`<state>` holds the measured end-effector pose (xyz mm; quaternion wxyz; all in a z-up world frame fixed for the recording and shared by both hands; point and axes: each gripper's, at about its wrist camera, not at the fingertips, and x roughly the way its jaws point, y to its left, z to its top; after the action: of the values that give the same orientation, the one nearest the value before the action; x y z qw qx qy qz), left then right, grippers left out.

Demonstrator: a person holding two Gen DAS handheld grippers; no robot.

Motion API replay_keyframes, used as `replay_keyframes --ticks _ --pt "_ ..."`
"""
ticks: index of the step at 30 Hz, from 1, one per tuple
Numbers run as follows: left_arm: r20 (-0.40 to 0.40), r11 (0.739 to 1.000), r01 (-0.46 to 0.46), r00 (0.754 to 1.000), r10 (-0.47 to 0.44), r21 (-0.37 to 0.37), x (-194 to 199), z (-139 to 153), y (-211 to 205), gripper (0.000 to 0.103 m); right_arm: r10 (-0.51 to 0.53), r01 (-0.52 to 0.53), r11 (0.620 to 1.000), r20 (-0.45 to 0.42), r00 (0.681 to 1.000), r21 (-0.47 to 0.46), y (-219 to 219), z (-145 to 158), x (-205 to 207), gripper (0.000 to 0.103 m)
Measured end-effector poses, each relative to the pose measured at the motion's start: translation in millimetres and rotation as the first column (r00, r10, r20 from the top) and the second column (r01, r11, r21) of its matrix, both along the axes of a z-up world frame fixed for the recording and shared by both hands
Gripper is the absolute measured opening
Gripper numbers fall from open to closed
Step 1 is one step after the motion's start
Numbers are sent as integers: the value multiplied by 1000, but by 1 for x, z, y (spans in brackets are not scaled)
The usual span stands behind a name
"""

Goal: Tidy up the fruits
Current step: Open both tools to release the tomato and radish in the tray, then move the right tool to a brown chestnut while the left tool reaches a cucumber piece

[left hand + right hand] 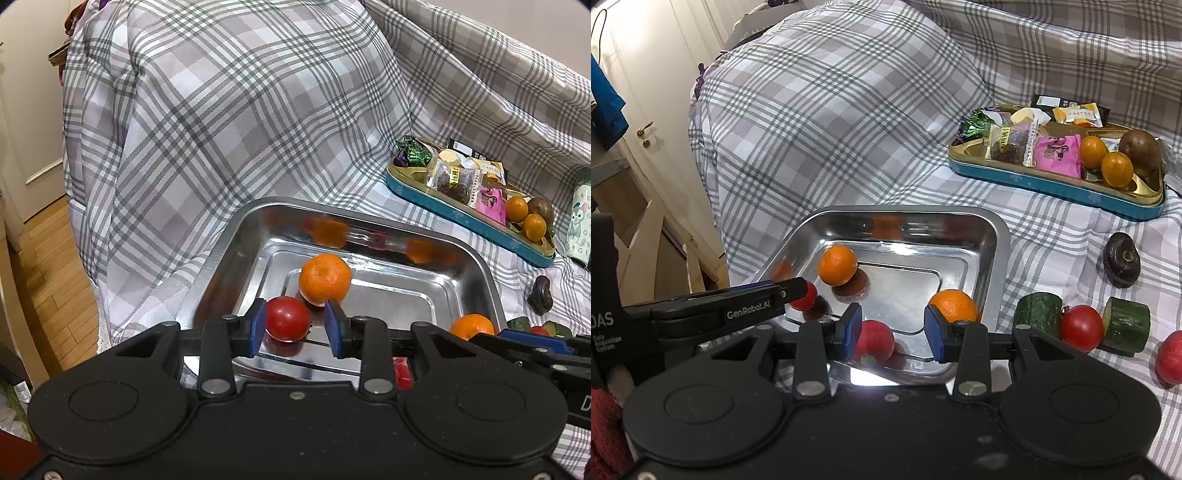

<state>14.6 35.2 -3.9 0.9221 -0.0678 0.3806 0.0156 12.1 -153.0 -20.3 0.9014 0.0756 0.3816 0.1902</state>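
Note:
A steel tray [476, 266] [997, 236] lies on the checked cloth. In it are two tangerines [325, 279] [471, 326], a red tomato [287, 318] and a red radish-like fruit [874, 343]. My left gripper [296, 325] is open over the tray's near left; the tomato lies between its blue pads, against the left one. My right gripper [892, 332] is open over the tray's near edge, with the red fruit beside its left pad and a tangerine [953, 305] behind its right pad. The far tangerine [837, 265] sits mid-tray.
A teal tin [1060, 188] at the back right holds snack packets, two small oranges [1116, 168] and a kiwi [1140, 149]. On the cloth to the right lie two cucumber pieces [1038, 314], a tomato [1081, 328], a dark fruit [1121, 259] and a red fruit [1171, 356].

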Motion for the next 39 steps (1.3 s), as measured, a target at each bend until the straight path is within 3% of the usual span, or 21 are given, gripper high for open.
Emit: replay_keyframes --ticks 10,19,30,39 --pt "6 1000 5 1000 -5 18 -1 0 -2 42 -30 29 999 -11 1000 -26 -5 3 0 41" --pt "13 999 12 1000 -13 43 0 1 -6 42 -123 119 990 -49 991 -72 -32 10 8 41" --pt "43 981 54 997 -63 185 -6 7 -29 42 -222 210 968 -76 972 -135 -76 16 14 41" --pt "57 982 165 984 -171 95 -10 22 -73 42 -339 325 938 -120 933 -119 -132 25 21 41"
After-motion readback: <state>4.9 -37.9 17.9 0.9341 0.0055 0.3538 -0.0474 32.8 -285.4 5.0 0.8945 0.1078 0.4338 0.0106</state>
